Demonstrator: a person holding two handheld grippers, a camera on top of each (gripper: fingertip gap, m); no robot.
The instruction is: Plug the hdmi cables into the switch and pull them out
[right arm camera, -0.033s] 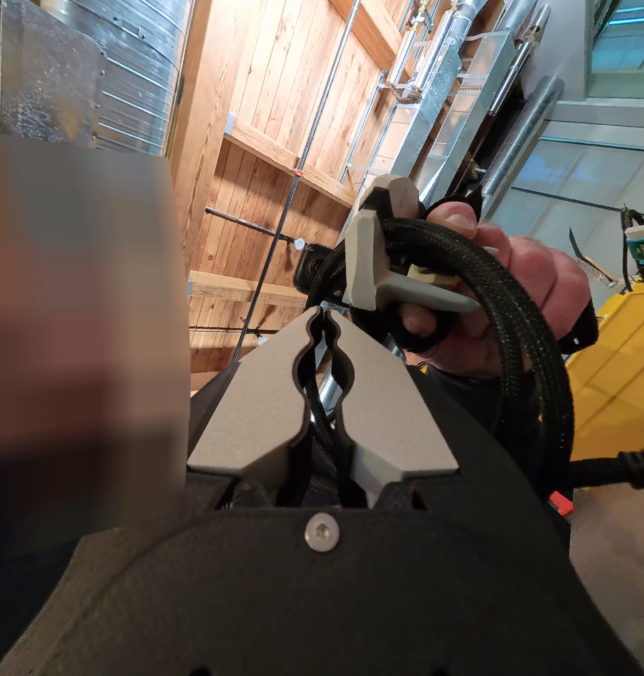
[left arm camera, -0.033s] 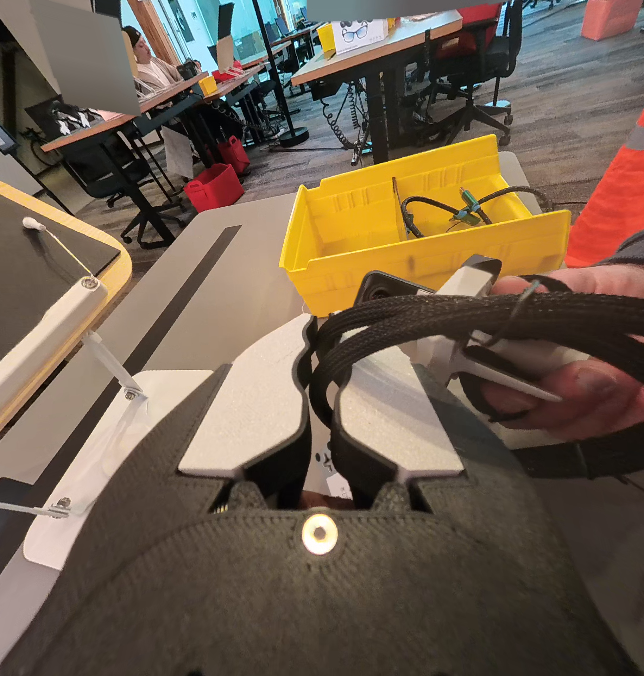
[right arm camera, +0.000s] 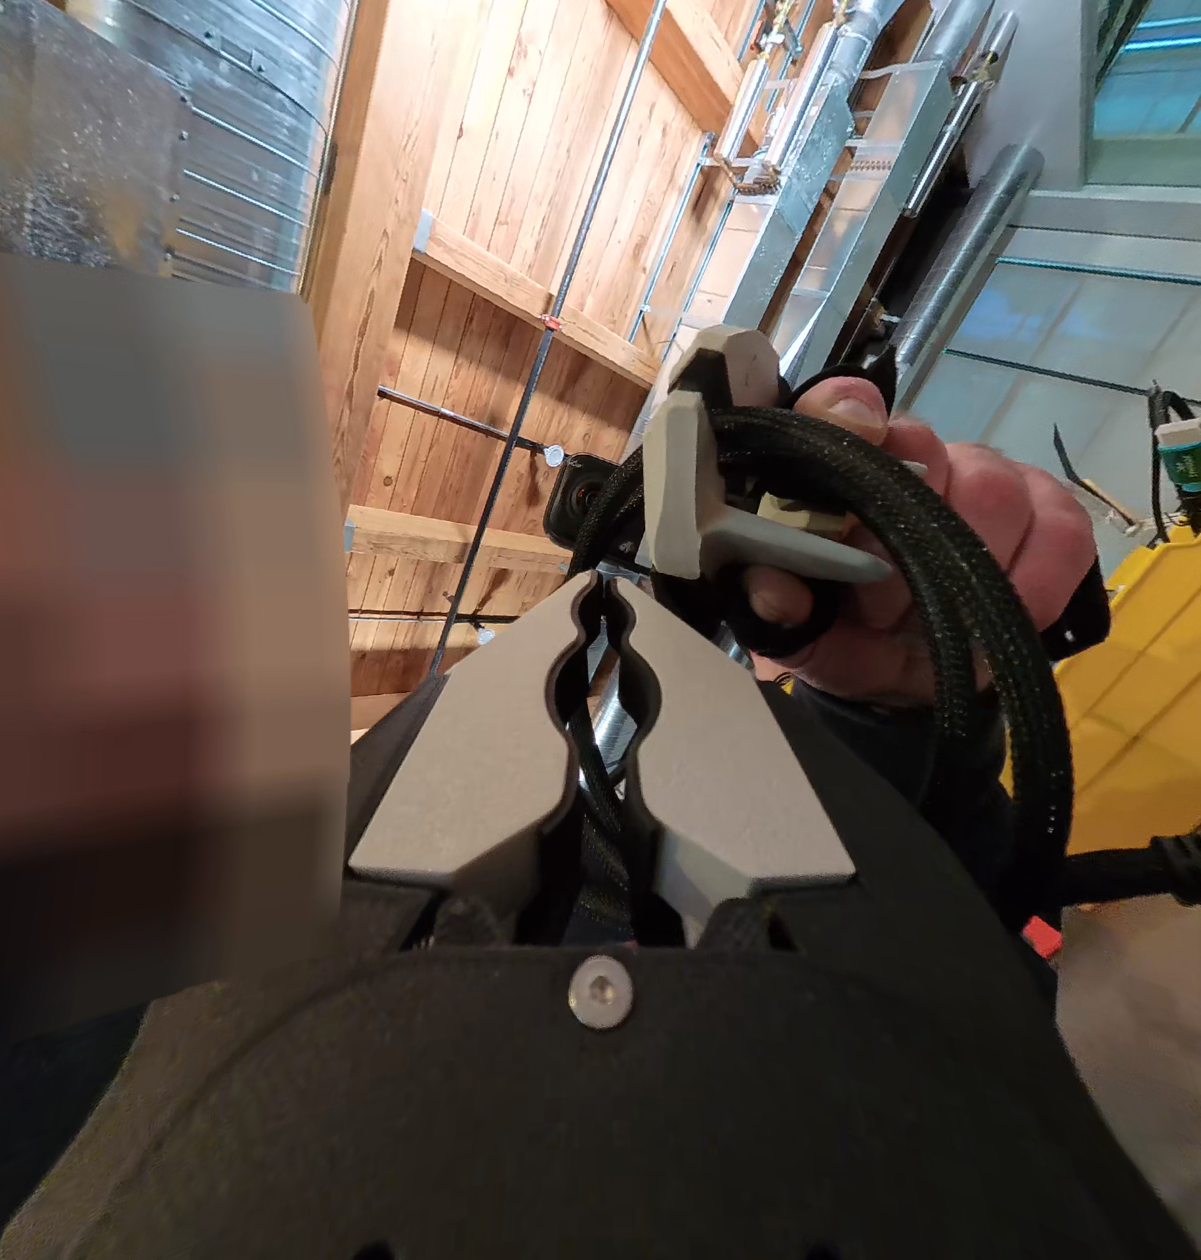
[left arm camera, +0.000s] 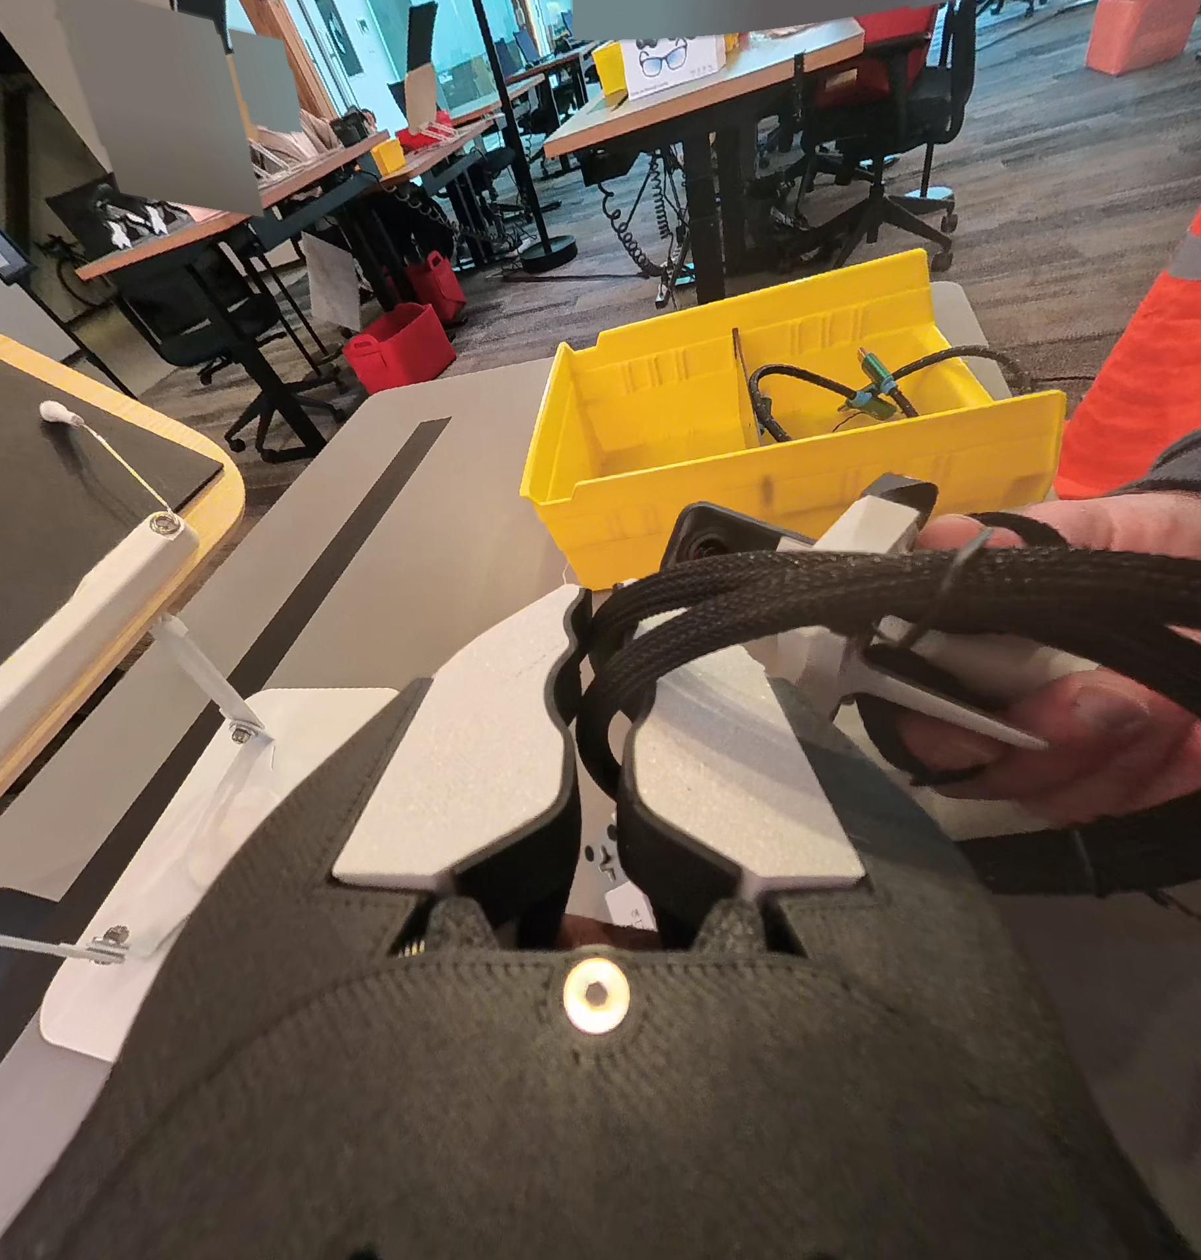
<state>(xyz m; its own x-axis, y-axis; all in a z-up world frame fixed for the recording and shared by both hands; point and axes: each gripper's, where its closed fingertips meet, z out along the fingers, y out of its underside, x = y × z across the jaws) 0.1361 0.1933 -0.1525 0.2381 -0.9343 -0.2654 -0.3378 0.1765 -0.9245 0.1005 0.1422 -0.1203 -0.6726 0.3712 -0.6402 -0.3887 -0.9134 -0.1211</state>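
My left gripper (left arm camera: 594, 688) pinches cable (left arm camera: 857, 586) loop; right gripper (right arm camera: 601, 682) also clamps cable, likely untangling coil. Another cable in bin (left arm camera: 754, 498); switch unseen.

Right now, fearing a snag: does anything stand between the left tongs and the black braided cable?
Nothing visible does. The braided cable loops straight into the gap of the left tongs, which close on it; the right tongs grip it too. No switch is in view, so its path there cannot be judged.
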